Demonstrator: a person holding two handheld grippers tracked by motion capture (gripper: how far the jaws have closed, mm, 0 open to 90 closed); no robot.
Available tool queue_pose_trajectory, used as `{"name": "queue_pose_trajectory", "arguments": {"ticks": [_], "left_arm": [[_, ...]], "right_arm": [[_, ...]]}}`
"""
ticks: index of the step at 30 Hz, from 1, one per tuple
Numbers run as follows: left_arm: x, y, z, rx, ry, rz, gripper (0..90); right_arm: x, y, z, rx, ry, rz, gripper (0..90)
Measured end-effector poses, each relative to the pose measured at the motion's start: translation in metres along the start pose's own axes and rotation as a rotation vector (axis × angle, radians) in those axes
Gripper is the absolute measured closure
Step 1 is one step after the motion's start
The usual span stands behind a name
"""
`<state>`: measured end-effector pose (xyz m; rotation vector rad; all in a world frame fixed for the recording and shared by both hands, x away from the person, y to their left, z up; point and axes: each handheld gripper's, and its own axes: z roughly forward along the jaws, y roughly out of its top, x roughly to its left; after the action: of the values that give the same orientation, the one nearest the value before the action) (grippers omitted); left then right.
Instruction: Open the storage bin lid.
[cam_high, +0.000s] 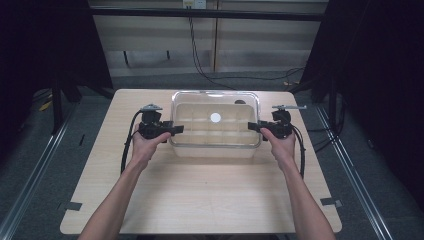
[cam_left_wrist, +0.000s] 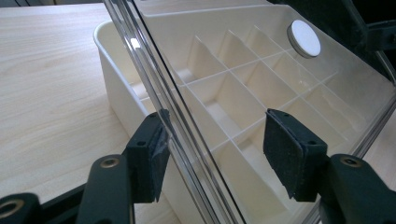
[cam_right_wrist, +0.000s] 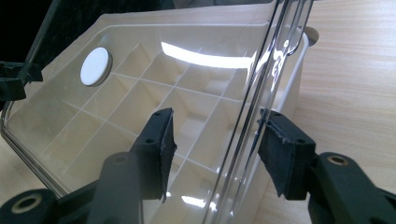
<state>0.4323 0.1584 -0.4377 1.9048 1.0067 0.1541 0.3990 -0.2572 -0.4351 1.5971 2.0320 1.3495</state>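
Two grippers meet one cream box (cam_high: 215, 137) at the middle of a pale wooden table (cam_high: 200, 195), and I work both from afar. From the high view I see the whole layout: the box sits toward the far half of the table, a clear lid (cam_high: 215, 107) over it, one white round disc (cam_high: 215, 117) at the lid's centre. My left gripper (cam_high: 172, 129) reaches the box's left end, my right gripper (cam_high: 256, 127) its right end, a bare forearm behind each.

The left gripper view adds what the high view cannot: the lid (cam_left_wrist: 261, 70) is tilted off the box (cam_left_wrist: 116, 88), and its edge runs between my two black jaws. The jaws stand wide apart, released. The left pad (cam_left_wrist: 156, 161) lies just beside the lid's rim; whether it touches I cannot tell. The right pad (cam_left_wrist: 285, 156) sits over the lid, apart from the rim. Through the lid I count several rows of thin dividers (cam_left_wrist: 224, 88), though the exact number of compartments is unclear. The disc (cam_left_wrist: 304, 38) shows near the far corner.

The right gripper view gives the mirror picture: the lid (cam_right_wrist: 140, 93) slopes across the box (cam_right_wrist: 294, 88), its rim passing between jaws that are likewise spread and unclenched, gripping nothing. One pad (cam_right_wrist: 166, 142) lies over the lid, the other (cam_right_wrist: 275, 149) outside the rim. The disc (cam_right_wrist: 95, 66) appears to the far left.
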Motion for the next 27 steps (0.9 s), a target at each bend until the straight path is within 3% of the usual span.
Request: {"name": "queue_pose_trajectory", "arguments": {"ticks": [16, 27], "left_arm": [[-0.003, 0.004, -0.013, -0.028, -0.005, 0.024, 52.5], [-0.006, 0.005, -0.019, -0.047, -0.006, 0.021, 56.4]], "right_arm": [[0.004, 0.005, -0.016, -0.037, 0.005, 0.038, 60.9], [0.007, 0.007, -0.025, -0.039, 0.008, 0.014, 64.0]]}}
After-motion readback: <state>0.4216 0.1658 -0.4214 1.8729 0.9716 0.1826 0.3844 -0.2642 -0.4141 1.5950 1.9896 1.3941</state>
